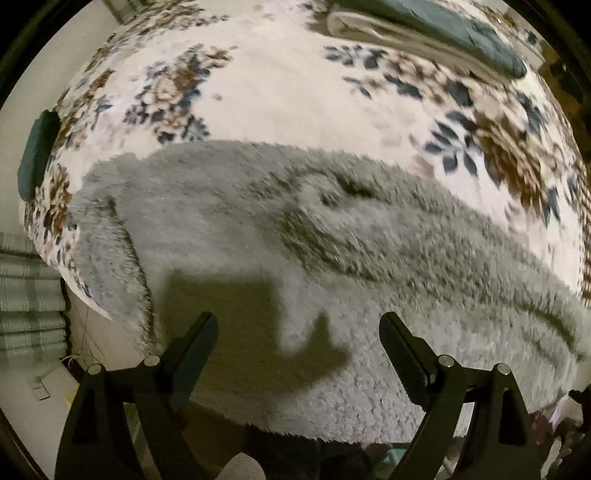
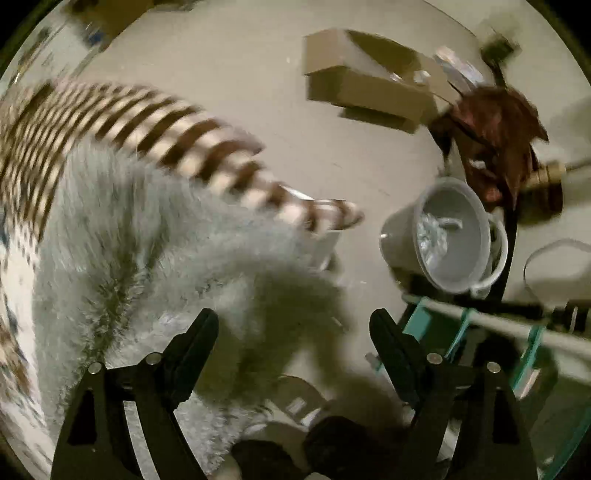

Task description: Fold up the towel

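Note:
A fluffy grey towel lies spread across a floral bed cover, its left end folded over in a narrow flap. My left gripper hovers open above the towel's near edge, nothing between its fingers, and casts a dark shadow on the pile. In the right wrist view the same grey towel hangs over the bed's corner beside a brown-striped border. My right gripper stands open just above the towel's right end, holding nothing.
Folded white and teal linens lie at the bed's far side; a teal object sits at its left edge. On the floor to the right are a cardboard box, a grey bucket, a dark red bundle and a teal rack.

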`<action>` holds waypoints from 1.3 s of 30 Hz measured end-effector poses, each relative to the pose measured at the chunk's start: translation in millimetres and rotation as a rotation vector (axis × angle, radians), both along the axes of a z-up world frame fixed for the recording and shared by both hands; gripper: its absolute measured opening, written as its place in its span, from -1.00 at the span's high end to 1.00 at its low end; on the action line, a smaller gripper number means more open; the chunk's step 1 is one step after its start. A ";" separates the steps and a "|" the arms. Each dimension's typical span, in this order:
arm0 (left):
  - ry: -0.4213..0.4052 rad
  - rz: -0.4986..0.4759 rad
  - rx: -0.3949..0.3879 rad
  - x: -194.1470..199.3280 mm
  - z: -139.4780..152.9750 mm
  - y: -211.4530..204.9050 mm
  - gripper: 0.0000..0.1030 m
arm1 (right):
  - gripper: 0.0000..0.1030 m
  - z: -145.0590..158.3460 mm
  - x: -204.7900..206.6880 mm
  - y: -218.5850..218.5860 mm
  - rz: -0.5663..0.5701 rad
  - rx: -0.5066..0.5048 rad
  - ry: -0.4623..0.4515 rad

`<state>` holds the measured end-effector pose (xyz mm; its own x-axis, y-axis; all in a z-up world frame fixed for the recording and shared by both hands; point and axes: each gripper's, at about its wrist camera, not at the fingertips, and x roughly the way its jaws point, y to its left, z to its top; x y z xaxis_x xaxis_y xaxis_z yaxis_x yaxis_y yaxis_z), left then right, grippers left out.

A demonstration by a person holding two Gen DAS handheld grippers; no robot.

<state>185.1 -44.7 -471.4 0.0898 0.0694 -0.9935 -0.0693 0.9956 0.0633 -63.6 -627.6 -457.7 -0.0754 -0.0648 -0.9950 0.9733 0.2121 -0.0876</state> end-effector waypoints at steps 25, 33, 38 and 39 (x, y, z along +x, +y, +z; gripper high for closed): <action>0.030 -0.219 -0.038 11.1 -27.6 -65.8 -0.73 | 0.22 8.6 -16.4 34.9 -0.050 0.100 -0.198; 0.016 -0.310 -0.013 27.6 -42.2 -112.4 -0.73 | -0.20 20.3 101.3 -12.3 0.214 -0.005 -0.221; 0.028 -0.298 -0.003 29.9 -51.2 -121.7 -0.73 | 0.52 -21.8 151.2 -25.1 0.399 0.023 -0.075; 0.026 -0.296 -0.002 30.3 -52.2 -123.0 -0.73 | 0.68 -20.4 153.6 -24.5 0.410 0.002 -0.066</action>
<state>215.4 -167.7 -523.6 0.0800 0.0425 -0.9959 0.2259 0.9723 0.0597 90.0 -652.1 -478.1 0.0199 -0.0747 -0.9970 0.8115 0.5837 -0.0275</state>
